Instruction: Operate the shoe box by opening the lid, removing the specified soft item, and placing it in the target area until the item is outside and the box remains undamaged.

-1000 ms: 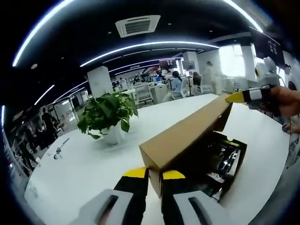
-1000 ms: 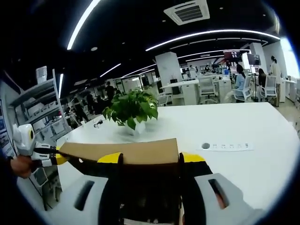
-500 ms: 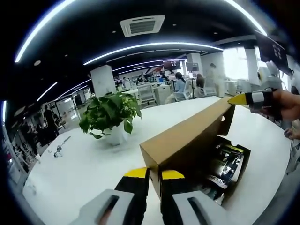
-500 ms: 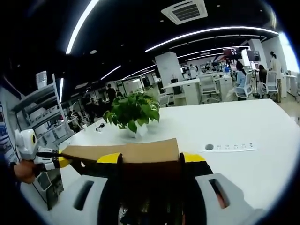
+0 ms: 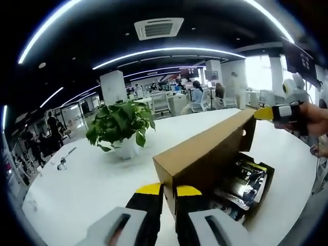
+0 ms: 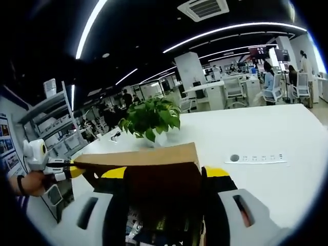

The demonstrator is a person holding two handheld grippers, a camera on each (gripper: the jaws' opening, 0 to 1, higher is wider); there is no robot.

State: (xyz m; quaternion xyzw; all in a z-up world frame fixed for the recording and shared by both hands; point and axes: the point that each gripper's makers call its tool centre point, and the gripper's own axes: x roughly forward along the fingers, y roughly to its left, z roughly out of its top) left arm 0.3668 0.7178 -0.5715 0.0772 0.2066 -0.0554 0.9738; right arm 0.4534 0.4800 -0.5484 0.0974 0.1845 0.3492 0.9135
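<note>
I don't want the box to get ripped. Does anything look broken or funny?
Nothing looks broken. The cardboard lid is tipped up, with the left tool and the right tool at its two ends. It looks straight, with no tears. Dark packed things sit inside the shoe box.

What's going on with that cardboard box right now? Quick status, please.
Left gripper and right gripper both clamped on the lid, one at each end. Lid raised, shoe box open, contents inside. Potted plant stands behind the box, apart.
</note>
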